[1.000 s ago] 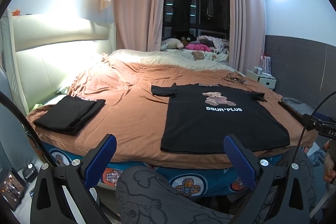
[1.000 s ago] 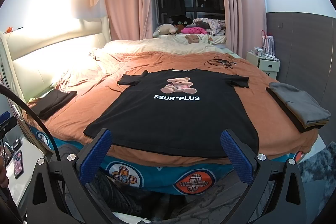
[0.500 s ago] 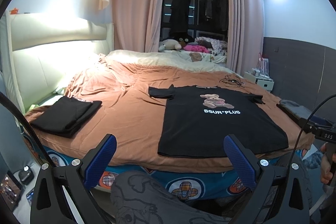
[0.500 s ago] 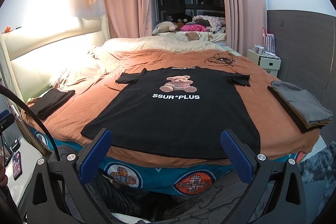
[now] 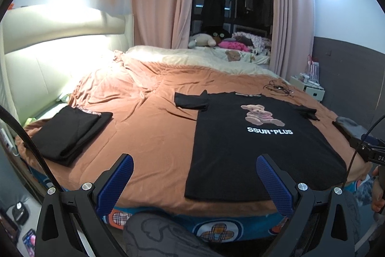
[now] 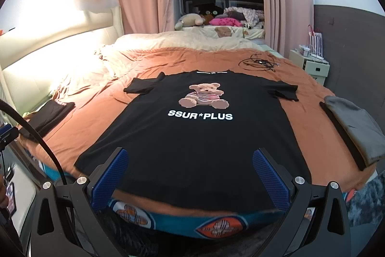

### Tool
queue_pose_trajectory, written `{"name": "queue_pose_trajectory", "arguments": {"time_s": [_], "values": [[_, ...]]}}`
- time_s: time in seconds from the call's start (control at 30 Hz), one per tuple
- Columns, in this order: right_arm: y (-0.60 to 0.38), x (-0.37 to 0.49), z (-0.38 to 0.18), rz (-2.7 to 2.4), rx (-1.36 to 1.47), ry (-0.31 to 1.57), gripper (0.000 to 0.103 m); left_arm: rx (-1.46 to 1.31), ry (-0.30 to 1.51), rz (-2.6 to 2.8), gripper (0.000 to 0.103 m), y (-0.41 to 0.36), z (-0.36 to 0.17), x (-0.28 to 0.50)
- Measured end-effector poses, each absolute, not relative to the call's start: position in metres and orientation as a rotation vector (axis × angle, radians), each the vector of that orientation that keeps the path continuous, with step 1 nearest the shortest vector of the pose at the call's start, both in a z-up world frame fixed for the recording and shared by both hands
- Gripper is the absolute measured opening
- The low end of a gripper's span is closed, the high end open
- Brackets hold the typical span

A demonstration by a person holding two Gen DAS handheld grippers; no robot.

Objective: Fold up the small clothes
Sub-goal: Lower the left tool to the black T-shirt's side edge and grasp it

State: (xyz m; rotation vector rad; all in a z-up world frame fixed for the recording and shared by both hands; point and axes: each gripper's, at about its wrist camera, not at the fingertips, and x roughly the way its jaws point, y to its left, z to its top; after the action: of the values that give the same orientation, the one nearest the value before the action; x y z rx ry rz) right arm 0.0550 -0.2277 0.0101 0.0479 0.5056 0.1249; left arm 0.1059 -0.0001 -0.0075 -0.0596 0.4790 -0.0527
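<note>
A black T-shirt (image 5: 252, 148) with a teddy bear print and white "SSUR*PLUS" lettering lies flat, front up, on the brown bedspread (image 5: 154, 127); it also shows in the right wrist view (image 6: 192, 136). Its hem is at the near bed edge and both sleeves are spread. My left gripper (image 5: 195, 181) is open and empty, held just off the near edge, left of the shirt's hem. My right gripper (image 6: 190, 175) is open and empty over the hem's middle.
A folded black garment (image 5: 67, 134) lies at the bed's left side. A folded grey and black stack (image 6: 356, 129) lies at the right edge. Cables (image 6: 259, 63) sit behind the shirt. A white nightstand (image 6: 310, 65) stands at the right. Pillows and soft toys lie far back.
Both grippers have moved forward toward the bed; the shirt looks larger and nearer in both views. Both grippers stay open. The shirt has not moved.
</note>
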Motion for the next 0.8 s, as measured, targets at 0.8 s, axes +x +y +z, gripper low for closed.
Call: {"name": "queue_pose_trajectory", "arguments": {"time_s": [0.8], "values": [[-0.227,0.307,0.019,0.2,0.094,0.638,0.102,-0.126,0.676,-0.117,0.076,0.019,-0.029,0.388]]}}
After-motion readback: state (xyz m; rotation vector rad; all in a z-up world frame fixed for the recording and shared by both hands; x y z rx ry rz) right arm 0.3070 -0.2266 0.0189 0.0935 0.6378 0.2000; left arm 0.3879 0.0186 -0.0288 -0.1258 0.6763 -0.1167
